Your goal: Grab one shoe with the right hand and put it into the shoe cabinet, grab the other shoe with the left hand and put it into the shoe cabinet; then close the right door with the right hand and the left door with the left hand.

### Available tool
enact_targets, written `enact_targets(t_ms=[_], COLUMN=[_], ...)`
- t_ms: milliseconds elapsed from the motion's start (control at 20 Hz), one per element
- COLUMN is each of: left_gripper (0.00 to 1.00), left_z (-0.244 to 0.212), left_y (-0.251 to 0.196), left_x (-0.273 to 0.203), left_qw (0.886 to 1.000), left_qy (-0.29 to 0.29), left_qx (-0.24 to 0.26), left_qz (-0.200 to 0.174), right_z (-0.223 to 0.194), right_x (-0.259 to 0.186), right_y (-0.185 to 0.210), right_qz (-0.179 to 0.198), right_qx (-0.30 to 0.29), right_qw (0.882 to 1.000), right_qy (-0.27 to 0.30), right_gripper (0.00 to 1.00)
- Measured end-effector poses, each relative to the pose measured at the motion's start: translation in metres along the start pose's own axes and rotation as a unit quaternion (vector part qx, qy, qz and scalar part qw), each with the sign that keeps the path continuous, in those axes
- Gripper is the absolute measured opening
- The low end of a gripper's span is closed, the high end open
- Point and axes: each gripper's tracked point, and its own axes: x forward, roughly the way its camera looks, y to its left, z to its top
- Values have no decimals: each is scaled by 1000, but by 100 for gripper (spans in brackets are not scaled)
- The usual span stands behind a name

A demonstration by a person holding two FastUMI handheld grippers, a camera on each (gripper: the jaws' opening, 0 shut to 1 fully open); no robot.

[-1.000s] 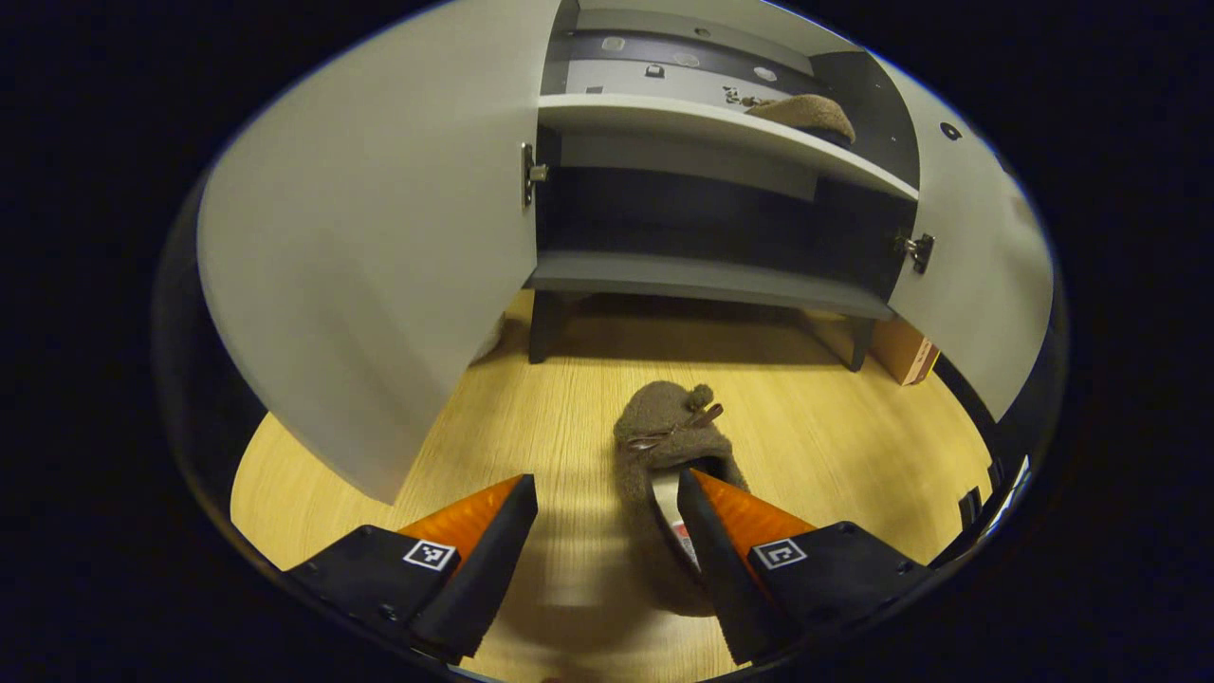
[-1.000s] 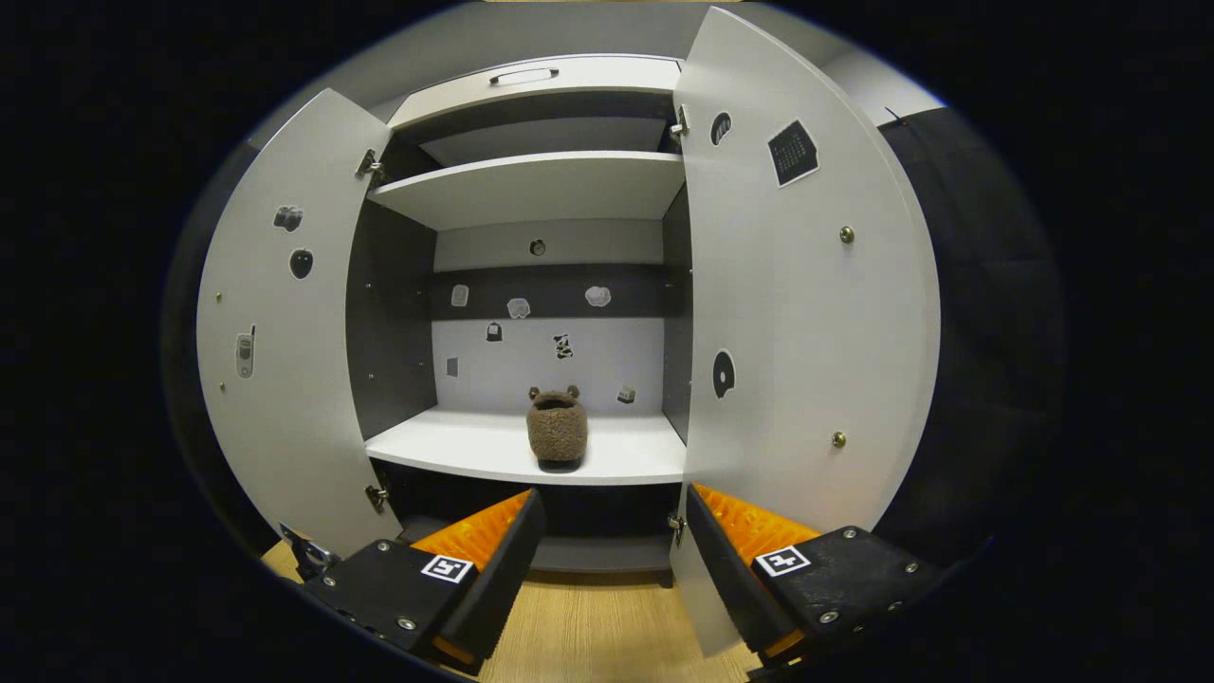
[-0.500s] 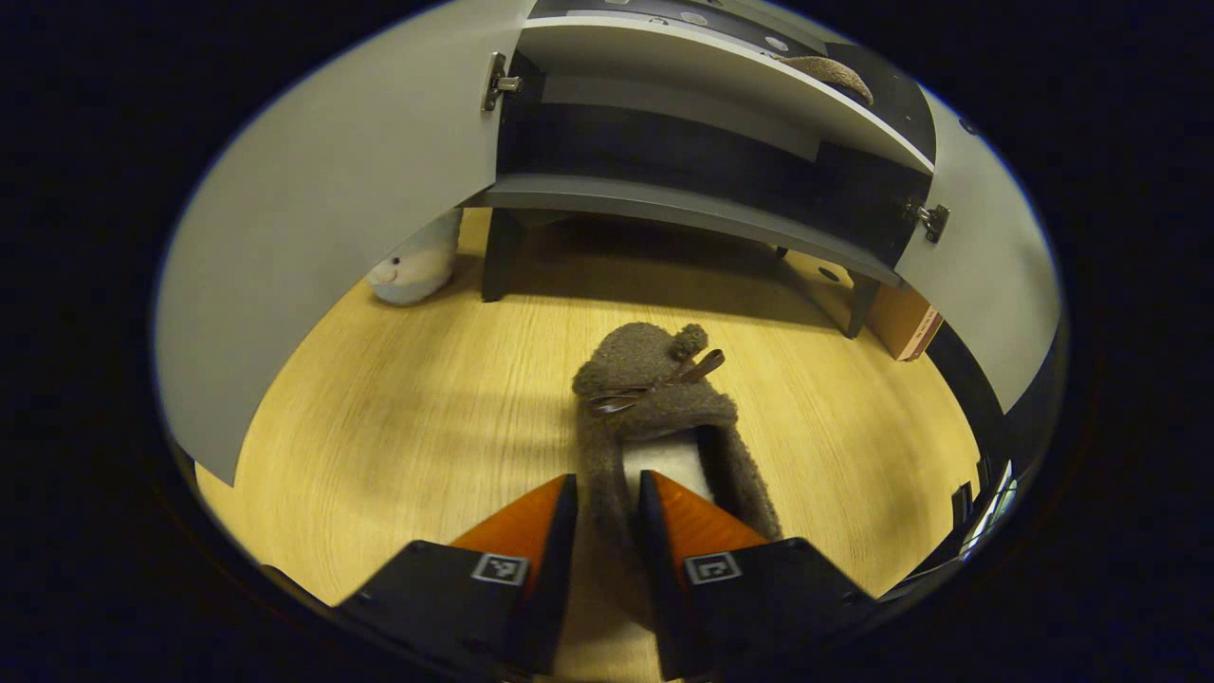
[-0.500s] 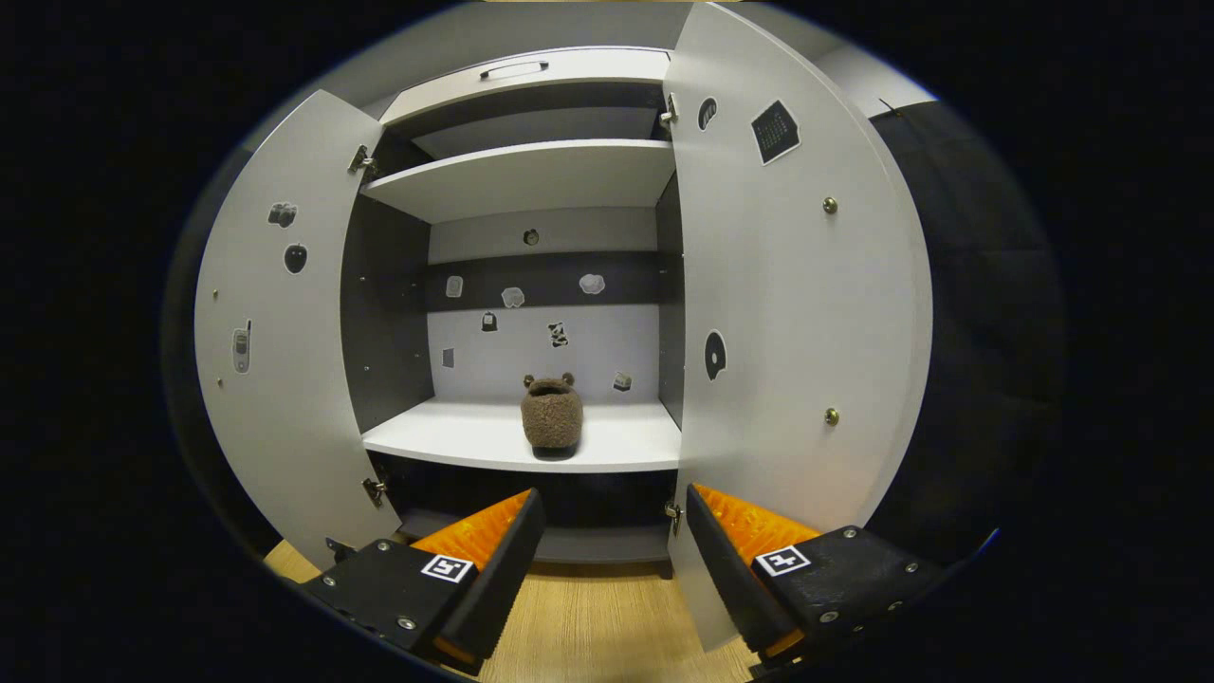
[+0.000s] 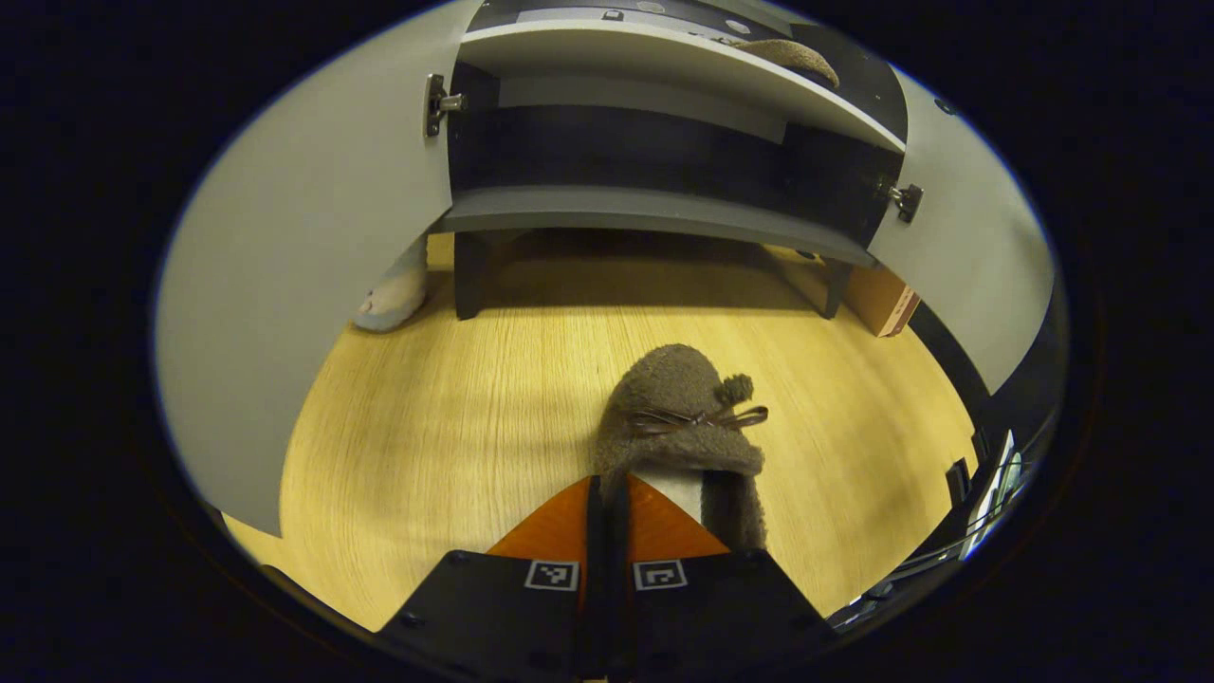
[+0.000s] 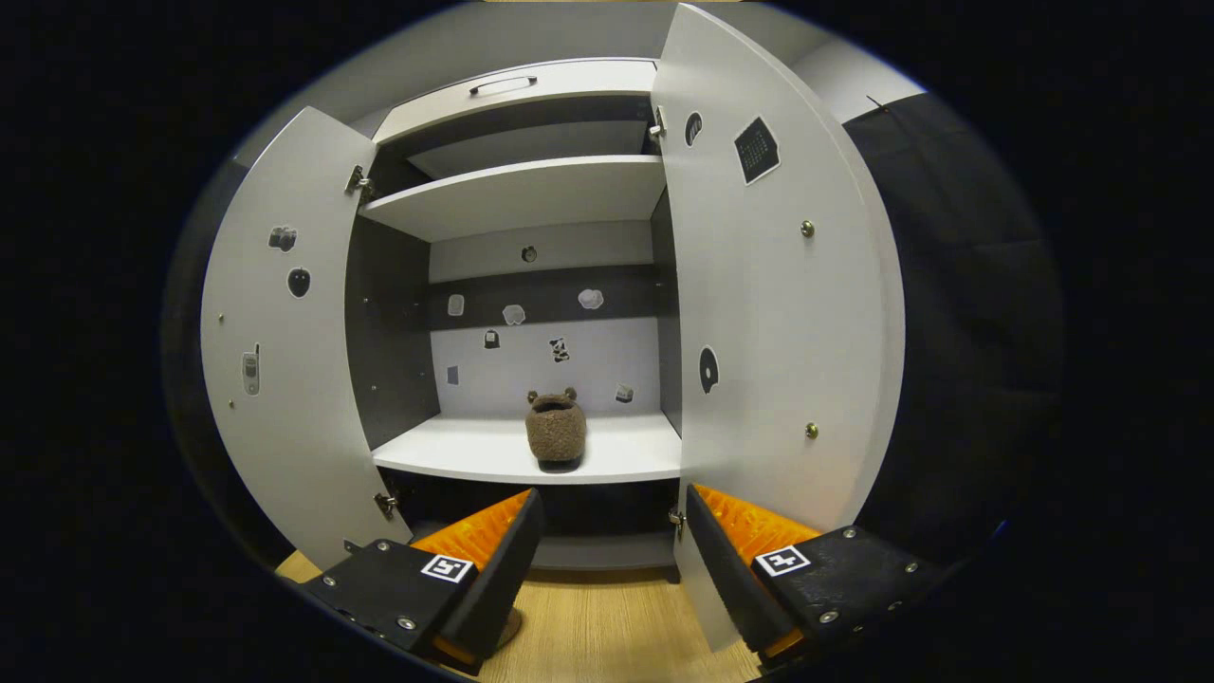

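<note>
A fuzzy brown slipper [image 5: 681,408] with a small bow lies on the wooden floor in the left gripper view. My left gripper [image 5: 607,493] is shut on its left side wall at the heel opening. In the right gripper view the other brown slipper [image 6: 556,429] stands on the white middle shelf [image 6: 474,455] of the shoe cabinet, heel toward me. My right gripper [image 6: 607,517] hangs open in front of the cabinet, below that shelf, holding nothing. Both doors stand open: the left door [image 6: 285,360] and the right door [image 6: 773,313].
A pale soft toy [image 5: 391,296] lies on the floor behind the left door [image 5: 294,275], by a cabinet leg [image 5: 469,275]. A cardboard box [image 5: 882,299] sits at the cabinet's right foot. The wooden floor [image 5: 455,408] stretches between me and the cabinet.
My left gripper came down over the floor slipper and its fingers went from wide open to shut on the slipper's side wall. The right gripper stayed open, drifting slightly.
</note>
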Motion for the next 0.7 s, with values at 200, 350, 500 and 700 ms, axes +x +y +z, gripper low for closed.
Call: enact_targets(t_ms=[200,350,500,700], left_gripper=[7,7,7,7], left_z=[30,67,118,194], left_y=[-18,-33,-45,-52], left_x=[-44,-83,-120,-148], left_qw=[999,997,995,989], left_qy=[-19,-36,-69,-128], left_qx=[-11,-29,-33,-17], left_qz=[-25,-56,-69,-66], right_z=[9,14,18,23], right_x=[-5,-13,-17,-28], right_y=[5,6,6,5], right_qz=[8,10,13,17], right_qx=[5,3,-4,1], right_qw=[1000,1000,1000,999], right_qy=[-12,-19,-24,-33], right_gripper=[92,92,92,92])
